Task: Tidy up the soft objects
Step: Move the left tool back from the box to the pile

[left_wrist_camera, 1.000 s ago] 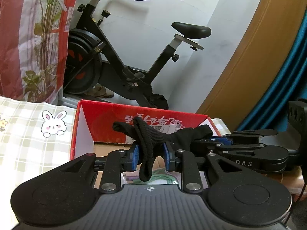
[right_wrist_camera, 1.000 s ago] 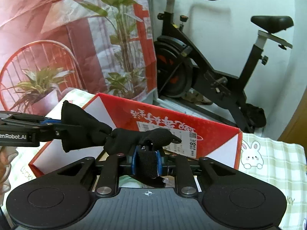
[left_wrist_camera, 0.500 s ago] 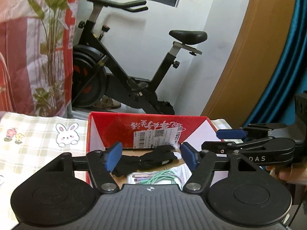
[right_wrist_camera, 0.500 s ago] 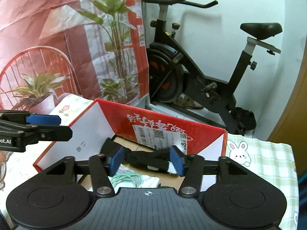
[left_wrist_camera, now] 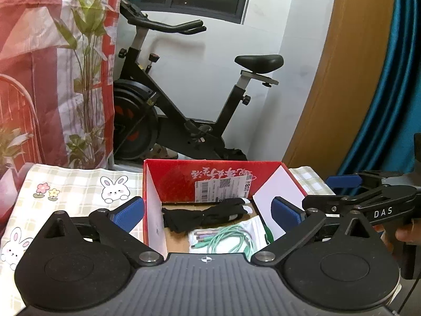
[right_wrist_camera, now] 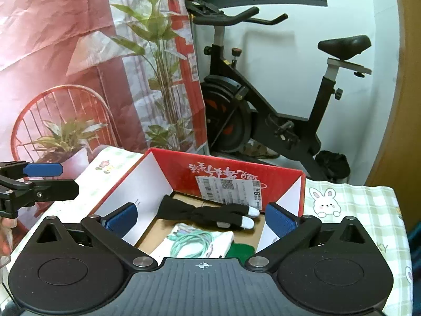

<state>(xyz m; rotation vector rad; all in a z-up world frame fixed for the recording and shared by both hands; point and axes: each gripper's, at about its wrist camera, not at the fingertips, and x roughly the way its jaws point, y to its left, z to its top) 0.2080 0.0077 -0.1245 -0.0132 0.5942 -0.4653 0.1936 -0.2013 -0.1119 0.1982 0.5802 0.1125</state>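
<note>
Gloves [left_wrist_camera: 202, 214], black and knotted together, lie on the cardboard floor of the red box [left_wrist_camera: 210, 175], near its back wall below the shipping label [left_wrist_camera: 222, 191]. Just in front of them sits a clear bag of mint-green cables [left_wrist_camera: 223, 239]. The right wrist view shows two white fingertips on the gloves plainly and a dark green thing [right_wrist_camera: 240, 251] beside the bag; in the left wrist view the white tips are only a sliver and the green thing is a thin edge. The left gripper [left_wrist_camera: 208, 214] has its jaws opening wide, nothing touching the blue pads. The right gripper [right_wrist_camera: 201, 218] likewise has its jaws opening, released, with the gloves lying apart below. Each view also catches the other gripper from the side. The box stands on a tabletop [left_wrist_camera: 79, 184] covered in a checked cloth with rabbits. Behind are an exercise bike [left_wrist_camera: 184, 110] and a printed curtain [right_wrist_camera: 92, 65].
</note>
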